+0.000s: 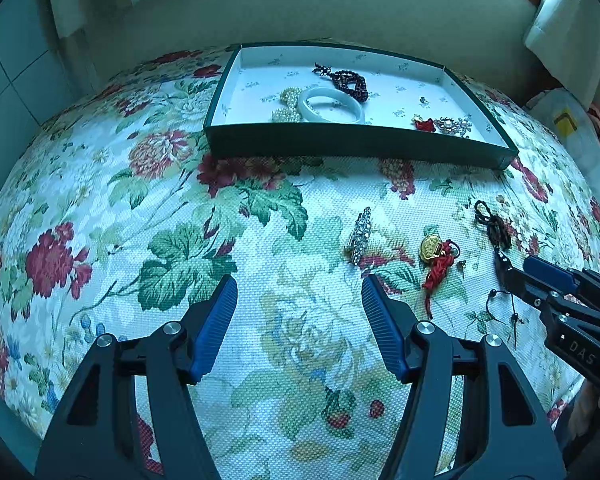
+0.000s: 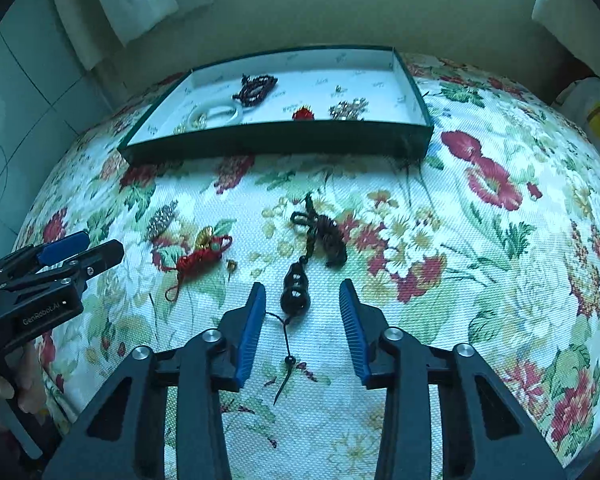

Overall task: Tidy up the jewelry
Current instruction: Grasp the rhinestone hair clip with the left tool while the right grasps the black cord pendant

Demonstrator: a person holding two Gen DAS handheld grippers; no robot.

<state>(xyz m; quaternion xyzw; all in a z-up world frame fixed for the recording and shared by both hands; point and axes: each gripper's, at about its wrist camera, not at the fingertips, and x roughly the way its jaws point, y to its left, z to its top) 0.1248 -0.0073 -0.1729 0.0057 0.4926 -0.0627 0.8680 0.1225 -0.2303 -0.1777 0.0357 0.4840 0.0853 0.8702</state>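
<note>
My right gripper (image 2: pixel 302 286) is open just above the floral cloth. A black gourd pendant (image 2: pixel 296 292) lies between its blue pads without touching either. The pendant's dark knotted cord (image 2: pixel 320 236) trails away toward the tray. To the left lie a gold charm with a red tassel (image 2: pixel 200 256) and a rhinestone clip (image 2: pixel 162 216). My left gripper (image 1: pixel 298 284) is open over bare cloth, with the clip (image 1: pixel 360 236) just beyond its right finger and the charm (image 1: pixel 436 256) further right. The right gripper (image 1: pixel 514 268) shows at that view's right edge.
A dark green tray (image 1: pixel 340 146) at the back holds a white bangle (image 1: pixel 332 106), a dark bead bracelet (image 1: pixel 348 80), pearls (image 1: pixel 286 106), a red piece (image 1: pixel 424 124) and a brooch (image 1: pixel 454 125). A tiny gold piece (image 2: pixel 231 265) lies near the tassel. The cloth drops away at its rounded edges.
</note>
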